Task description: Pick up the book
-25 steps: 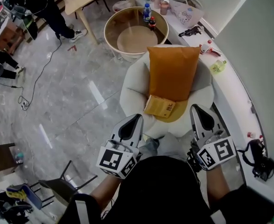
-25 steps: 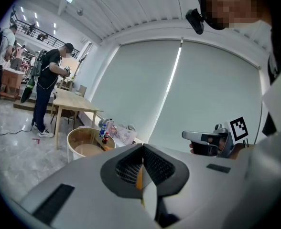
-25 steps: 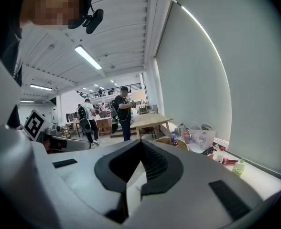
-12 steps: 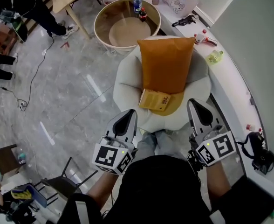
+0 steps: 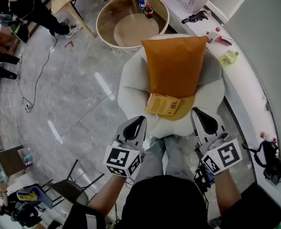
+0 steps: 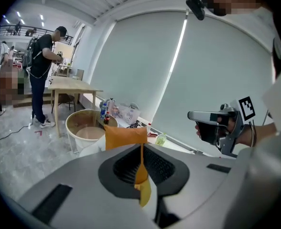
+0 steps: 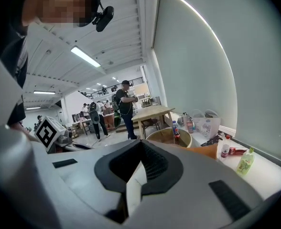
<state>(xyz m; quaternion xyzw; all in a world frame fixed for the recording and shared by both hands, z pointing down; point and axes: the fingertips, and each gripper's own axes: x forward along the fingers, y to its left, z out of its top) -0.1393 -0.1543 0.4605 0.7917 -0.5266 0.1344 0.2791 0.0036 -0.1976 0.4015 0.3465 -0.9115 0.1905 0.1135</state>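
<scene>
We have lowered the left gripper [image 5: 138,122] and right gripper [image 5: 199,114], both closed and empty, toward the chair's [image 5: 131,89] front edge; the book [image 5: 163,104] lies untouched.

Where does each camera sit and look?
Head view: on the person's head, looking steeply down at the book on the chair; legs, left gripper and right gripper show.
Left gripper view: on the left gripper, facing the orange cushion past shut jaws; right gripper shows.
Right gripper view: on the right gripper, facing the round table; left gripper's cube shows.
All share the round table.
</scene>
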